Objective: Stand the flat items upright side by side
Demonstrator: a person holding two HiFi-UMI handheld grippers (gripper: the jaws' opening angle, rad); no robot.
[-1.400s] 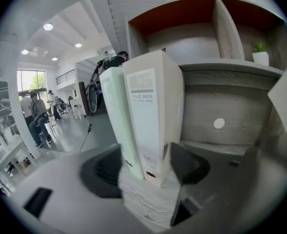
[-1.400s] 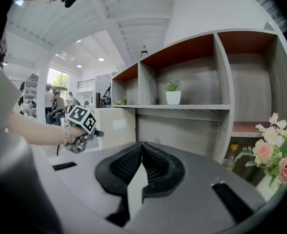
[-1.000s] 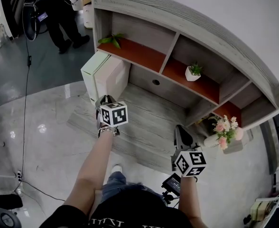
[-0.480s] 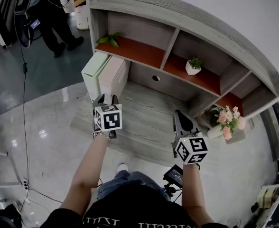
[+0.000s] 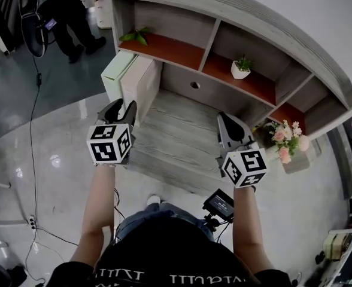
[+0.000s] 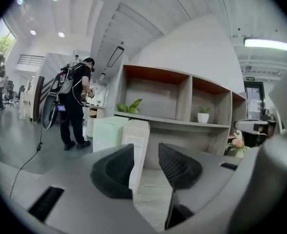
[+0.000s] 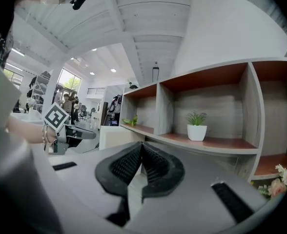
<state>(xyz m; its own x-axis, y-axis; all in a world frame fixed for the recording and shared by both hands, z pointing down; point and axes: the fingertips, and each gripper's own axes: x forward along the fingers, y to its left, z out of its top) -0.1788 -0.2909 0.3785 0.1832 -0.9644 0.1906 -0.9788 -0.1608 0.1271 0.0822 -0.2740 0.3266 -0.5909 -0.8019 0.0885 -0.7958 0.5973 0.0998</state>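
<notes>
Two flat boxes stand upright side by side at the left end of the wooden desk [image 5: 176, 145]: a pale green box [image 5: 116, 69] and a cream box [image 5: 141, 81]. My left gripper [image 5: 121, 108] hovers just in front of them, apart from both. Its jaws have just been opening and are open with nothing between them. In the left gripper view, the gap of the left gripper [image 6: 146, 152] frames the cream box [image 6: 139, 135], with the green box [image 6: 107, 132] beside it. My right gripper [image 5: 231, 126] hangs over the desk's middle. In its own view the right gripper [image 7: 141, 149] is shut and empty.
Shelving rises behind the desk, holding a small potted plant [image 5: 240, 69] and a leafy sprig [image 5: 135, 36]. A vase of flowers [image 5: 287, 149] stands at the desk's right end. A person [image 5: 68, 14] stands on the glossy floor at far left, where a cable [image 5: 35, 94] trails.
Both grippers have risen and drawn back toward me from the boxes. The left gripper's jaws have parted. The two boxes stay standing.
</notes>
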